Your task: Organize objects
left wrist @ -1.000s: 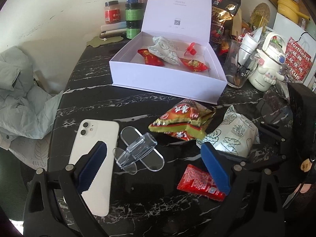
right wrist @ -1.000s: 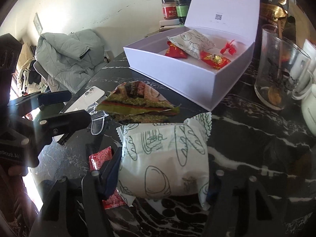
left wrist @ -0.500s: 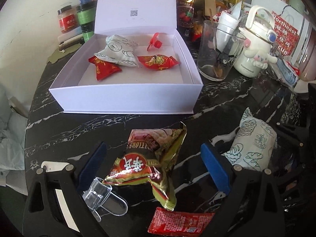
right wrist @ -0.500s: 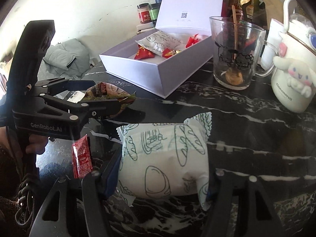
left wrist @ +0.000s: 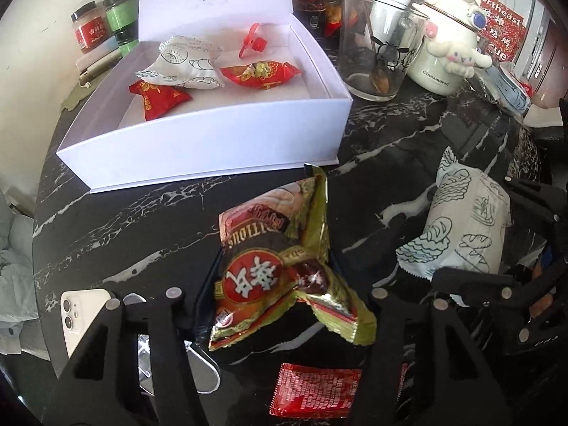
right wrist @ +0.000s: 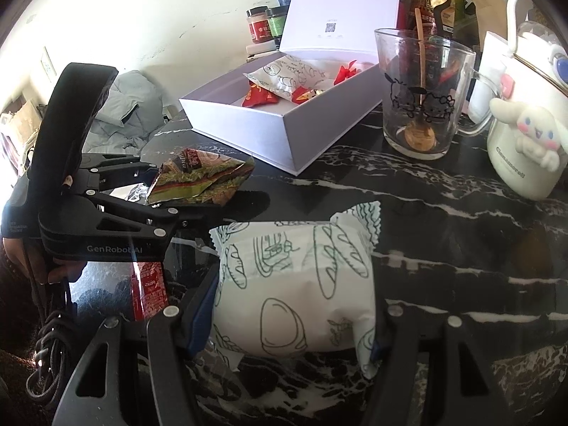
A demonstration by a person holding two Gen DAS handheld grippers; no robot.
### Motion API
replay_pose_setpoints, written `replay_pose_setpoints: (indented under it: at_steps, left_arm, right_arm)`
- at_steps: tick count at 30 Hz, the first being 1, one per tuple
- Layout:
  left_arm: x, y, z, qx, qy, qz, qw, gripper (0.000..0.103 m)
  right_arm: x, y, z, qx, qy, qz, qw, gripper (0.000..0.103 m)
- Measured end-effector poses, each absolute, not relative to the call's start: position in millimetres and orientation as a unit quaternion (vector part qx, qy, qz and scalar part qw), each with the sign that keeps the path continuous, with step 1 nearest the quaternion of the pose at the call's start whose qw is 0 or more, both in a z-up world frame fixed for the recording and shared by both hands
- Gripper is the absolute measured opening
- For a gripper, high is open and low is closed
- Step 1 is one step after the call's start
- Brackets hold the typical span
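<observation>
Since a second ago your left gripper (left wrist: 280,284) has swung from the phone (left wrist: 83,314) over to the gold snack bag (left wrist: 280,266), and its jaws are closing with the bag between them. Your right gripper (right wrist: 291,305) still has its jaws pinching the white bread packet (right wrist: 294,284) on the counter (right wrist: 461,220). The white box (left wrist: 213,149) stands open just beyond the bag; bare counter lies between box edge and packet.
</observation>
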State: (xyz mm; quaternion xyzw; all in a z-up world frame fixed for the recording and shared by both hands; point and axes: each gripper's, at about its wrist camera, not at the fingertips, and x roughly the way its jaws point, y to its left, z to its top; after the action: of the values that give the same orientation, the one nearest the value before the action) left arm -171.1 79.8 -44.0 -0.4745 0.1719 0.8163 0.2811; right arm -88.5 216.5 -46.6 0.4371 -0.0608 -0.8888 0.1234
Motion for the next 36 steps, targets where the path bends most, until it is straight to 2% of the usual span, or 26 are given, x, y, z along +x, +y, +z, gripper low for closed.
replay_pose_setpoints:
  at_steps: [11,36]
  left_arm:
    - [-145,76,-26,-0.458,0.159,0.823,0.296,0.055]
    - [-71,24,7,-0.431,0.111,0.863,0.239,0.055]
  right_arm:
    - [-68,216,-33,0.42,-0.058,-0.898,0.118,0.067]
    - [-17,185,2,0.375,-0.041,-0.915,0.144,0.067]
